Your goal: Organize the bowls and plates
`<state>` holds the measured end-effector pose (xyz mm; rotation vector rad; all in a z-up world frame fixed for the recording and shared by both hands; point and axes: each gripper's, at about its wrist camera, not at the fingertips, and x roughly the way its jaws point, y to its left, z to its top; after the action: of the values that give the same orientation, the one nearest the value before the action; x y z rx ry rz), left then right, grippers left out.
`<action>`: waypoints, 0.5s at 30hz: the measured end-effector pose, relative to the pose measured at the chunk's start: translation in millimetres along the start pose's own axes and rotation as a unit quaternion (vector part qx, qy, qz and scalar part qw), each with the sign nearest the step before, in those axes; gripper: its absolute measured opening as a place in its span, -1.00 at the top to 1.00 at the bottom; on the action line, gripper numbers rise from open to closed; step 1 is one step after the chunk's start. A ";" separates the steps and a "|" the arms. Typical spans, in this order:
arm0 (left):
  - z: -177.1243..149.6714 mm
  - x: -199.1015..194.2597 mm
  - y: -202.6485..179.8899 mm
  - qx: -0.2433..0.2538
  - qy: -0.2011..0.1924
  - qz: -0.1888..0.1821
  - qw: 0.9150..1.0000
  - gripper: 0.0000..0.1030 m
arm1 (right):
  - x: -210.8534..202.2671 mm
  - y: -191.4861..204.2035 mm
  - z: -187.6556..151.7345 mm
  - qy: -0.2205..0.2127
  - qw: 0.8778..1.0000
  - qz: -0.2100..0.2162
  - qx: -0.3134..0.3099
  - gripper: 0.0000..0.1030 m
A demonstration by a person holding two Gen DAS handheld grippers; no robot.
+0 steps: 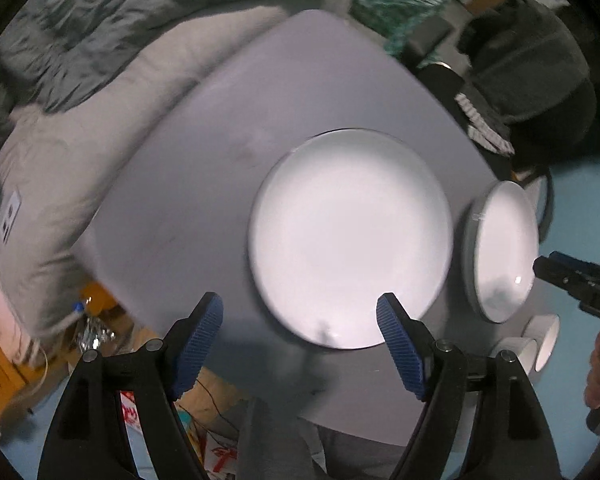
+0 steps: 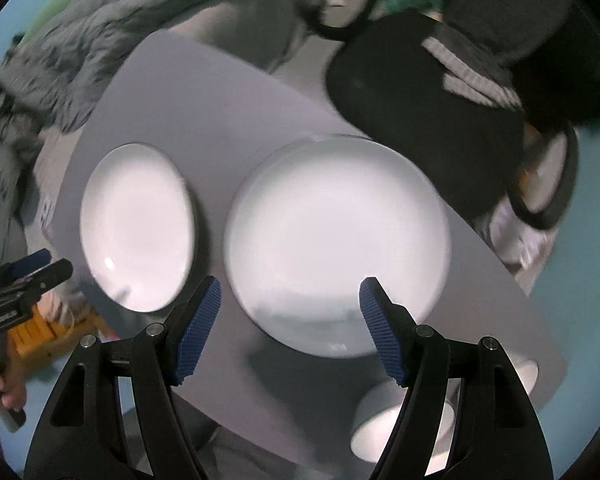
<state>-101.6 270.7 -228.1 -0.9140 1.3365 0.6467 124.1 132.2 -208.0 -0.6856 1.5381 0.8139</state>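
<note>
Two white plates lie side by side on a small grey table [image 1: 204, 168]. In the left wrist view one plate [image 1: 350, 238] is right ahead of my open, empty left gripper [image 1: 300, 320], and the other plate [image 1: 504, 250] lies to its right. In the right wrist view that second plate [image 2: 336, 244] is right ahead of my open, empty right gripper [image 2: 290, 304], with the first plate [image 2: 138, 226] to its left. Two small white bowls [image 1: 538, 342] stand at the table's near right corner; they also show in the right wrist view [image 2: 404, 424]. Each gripper hovers above the table's near edge.
A grey blanket [image 1: 100, 40] and pale bedding [image 1: 60, 152] lie behind and left of the table. A black bag [image 2: 432, 120] sits at the back right. Clutter and an orange box [image 1: 4, 364] lie on the floor at the left. The floor is light blue.
</note>
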 end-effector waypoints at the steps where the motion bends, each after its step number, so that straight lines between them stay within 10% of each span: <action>1: -2.7 1.1 5.4 -0.007 0.001 0.000 1.000 -0.56 | 3.6 7.2 4.6 0.003 1.000 0.005 -0.011 -0.40; 15: -6.6 36.7 63.9 -0.138 0.012 -0.041 0.990 -0.56 | 62.2 77.2 73.6 0.031 0.993 0.030 -0.107 -0.40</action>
<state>-153.1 294.3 -275.9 -1.1968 1.2414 0.7701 97.0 238.4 -264.7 -0.8309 1.5475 1.0226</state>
